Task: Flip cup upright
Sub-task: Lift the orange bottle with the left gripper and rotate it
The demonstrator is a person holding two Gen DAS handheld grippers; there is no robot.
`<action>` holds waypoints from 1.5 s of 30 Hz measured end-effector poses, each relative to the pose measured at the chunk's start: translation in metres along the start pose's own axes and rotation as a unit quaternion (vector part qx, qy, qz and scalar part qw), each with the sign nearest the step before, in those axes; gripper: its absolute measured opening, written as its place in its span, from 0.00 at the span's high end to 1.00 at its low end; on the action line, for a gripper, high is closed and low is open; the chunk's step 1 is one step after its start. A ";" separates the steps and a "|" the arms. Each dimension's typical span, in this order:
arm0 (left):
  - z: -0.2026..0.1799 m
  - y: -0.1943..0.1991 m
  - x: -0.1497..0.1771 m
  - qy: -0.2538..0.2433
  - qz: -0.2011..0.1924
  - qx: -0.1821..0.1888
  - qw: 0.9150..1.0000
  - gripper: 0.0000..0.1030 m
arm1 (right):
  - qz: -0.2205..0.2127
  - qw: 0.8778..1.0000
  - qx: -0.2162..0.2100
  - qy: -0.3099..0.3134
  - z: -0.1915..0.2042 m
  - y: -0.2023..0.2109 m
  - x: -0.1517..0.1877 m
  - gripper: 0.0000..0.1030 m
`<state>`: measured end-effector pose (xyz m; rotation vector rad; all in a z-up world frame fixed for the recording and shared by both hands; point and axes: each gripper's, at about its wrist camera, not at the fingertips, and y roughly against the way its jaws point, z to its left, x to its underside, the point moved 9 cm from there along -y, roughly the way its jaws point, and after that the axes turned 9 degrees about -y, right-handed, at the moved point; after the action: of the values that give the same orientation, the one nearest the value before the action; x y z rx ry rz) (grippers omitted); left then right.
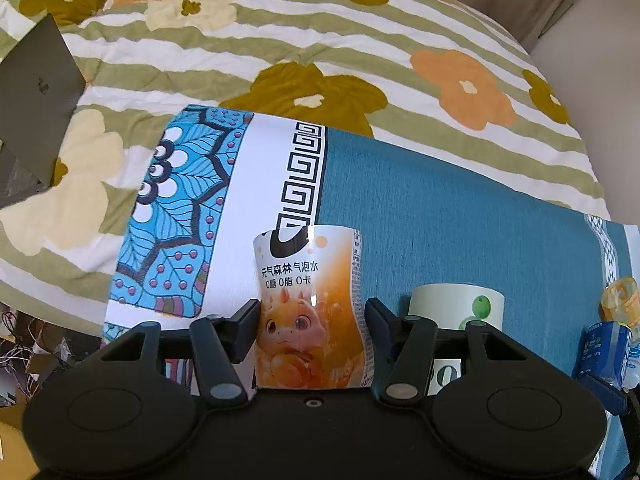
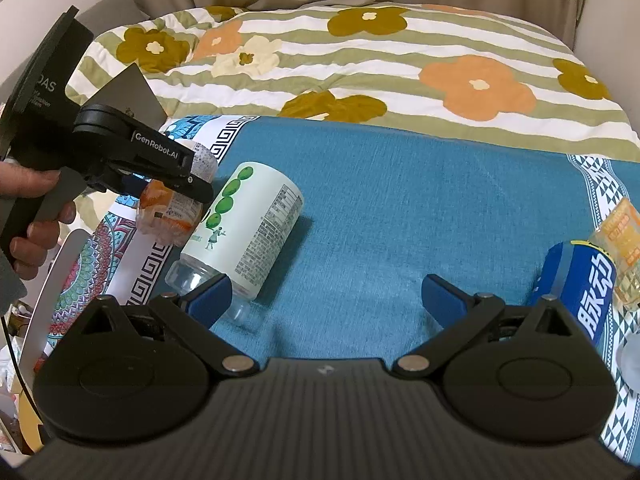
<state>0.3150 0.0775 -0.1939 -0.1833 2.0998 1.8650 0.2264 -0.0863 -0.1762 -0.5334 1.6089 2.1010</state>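
Observation:
My left gripper (image 1: 312,320) is shut on an orange-labelled plastic bottle (image 1: 310,308) with a cartoon dragon on it. In the right wrist view the left gripper (image 2: 192,184) holds that bottle (image 2: 170,212) tilted, just above the patterned cloth's left edge. A white bottle with green dots (image 2: 248,228) lies on its side on the blue cloth, cap end toward me; it also shows in the left wrist view (image 1: 456,308). My right gripper (image 2: 326,300) is open and empty, low over the blue cloth just right of the white bottle.
A blue-labelled bottle (image 2: 584,296) and a yellow-orange bottle (image 2: 620,248) lie at the right edge. The blue cloth (image 2: 400,208) lies on a flowered quilt (image 2: 360,60). A grey laptop (image 1: 32,112) sits at the left.

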 end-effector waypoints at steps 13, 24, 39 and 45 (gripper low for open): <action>-0.009 0.049 0.030 0.005 -0.025 -0.010 1.000 0.41 | -0.011 1.000 -0.012 0.004 0.000 0.027 0.004 0.00; -0.066 0.094 0.085 -0.008 -0.031 0.012 0.999 0.41 | -0.027 0.999 -0.020 0.013 -0.014 0.080 0.021 0.00; -0.176 0.053 0.149 -0.043 0.015 0.049 0.998 0.41 | -0.004 1.000 0.007 0.008 -0.100 0.119 0.081 0.00; -0.200 0.027 0.149 -0.057 0.023 0.047 0.997 0.41 | 0.007 1.000 0.015 0.004 -0.128 0.114 0.095 0.00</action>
<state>0.1358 -0.0984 -0.1985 -0.0048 2.1243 1.7532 0.0891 -0.2260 -0.1686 -0.5213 1.6503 2.0850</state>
